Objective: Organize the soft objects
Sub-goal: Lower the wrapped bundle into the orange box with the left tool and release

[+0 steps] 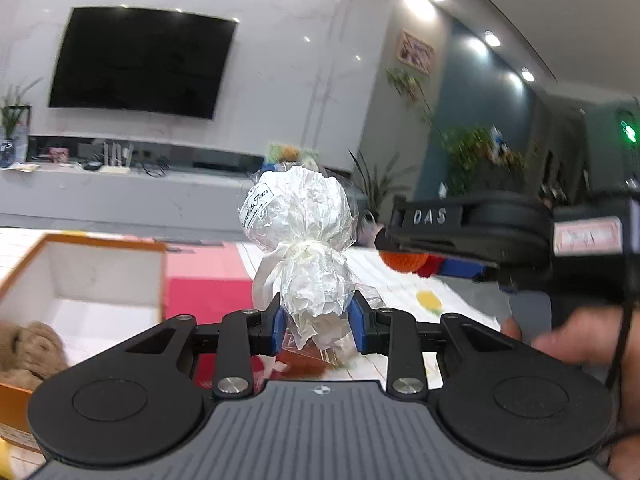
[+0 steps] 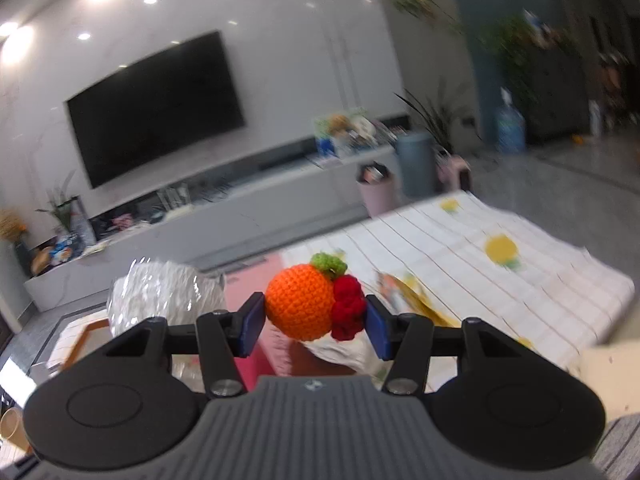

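Observation:
My left gripper [image 1: 318, 320] is shut on the lower part of a white paper-wrapped bundle in clear cellophane [image 1: 300, 220], held upright in the air. My right gripper [image 2: 316, 322] is shut on an orange crochet fruit [image 2: 298, 304] with a green top and a red crochet piece at its right side. In the left wrist view the right gripper [image 1: 400, 248] comes in from the right with the orange fruit [image 1: 404, 262] in it. In the right wrist view the white bundle [image 2: 164, 294] shows at lower left.
An open orange box [image 1: 100, 276] with a white inside stands at lower left, with a brown plush toy [image 1: 28, 348] at its near corner. A pink-red box [image 1: 204, 288] is beside it. The table [image 2: 460, 248] has a white cloth with yellow fruit prints.

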